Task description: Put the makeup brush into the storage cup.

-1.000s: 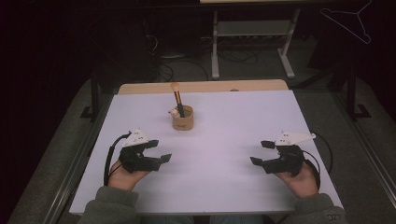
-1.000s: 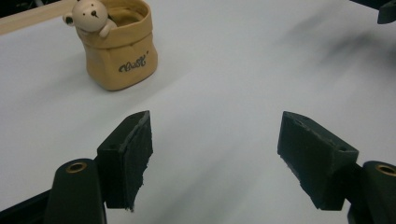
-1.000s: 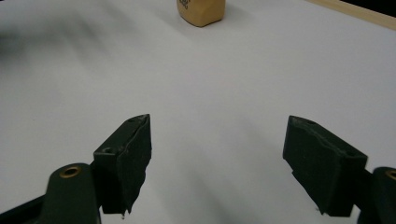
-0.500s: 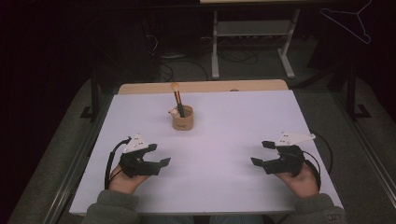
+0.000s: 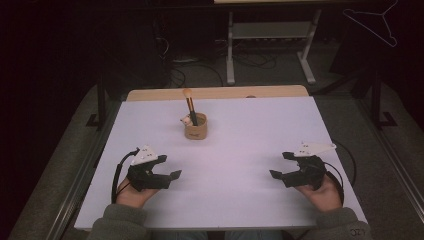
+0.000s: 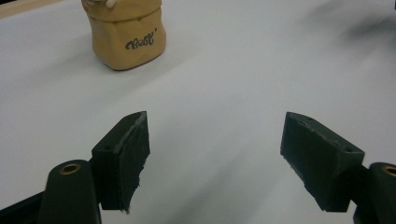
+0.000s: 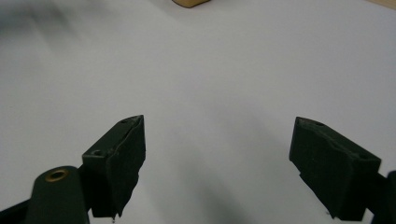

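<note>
The wide, pale lilac-white worktop [image 5: 240, 165] carries everything, with a strip of light wood showing along its far edge; the landmark on it is the small tan, sack-shaped holder [image 5: 195, 127] with dark script lettering, which stands upright toward the far middle of the worktop; in the left gripper view the tan holder [image 6: 125, 35] sits ahead and to the left of the jaws. Nearer the person than the holder and off to its left, the left black tongs [image 5: 167, 167] rest low over the worktop in a hand, their jaws spread wide with nothing between them, well apart from the holder; nearer than the holder and off to its right, the right black tongs [image 5: 281, 165] are likewise released and empty, also well apart from it. Inside the holder stands a slim make-up brush [image 5: 189, 102] with a pale tip, leaning slightly to the left; a small whitish thing at the holder's rim is too small to tell.
</note>
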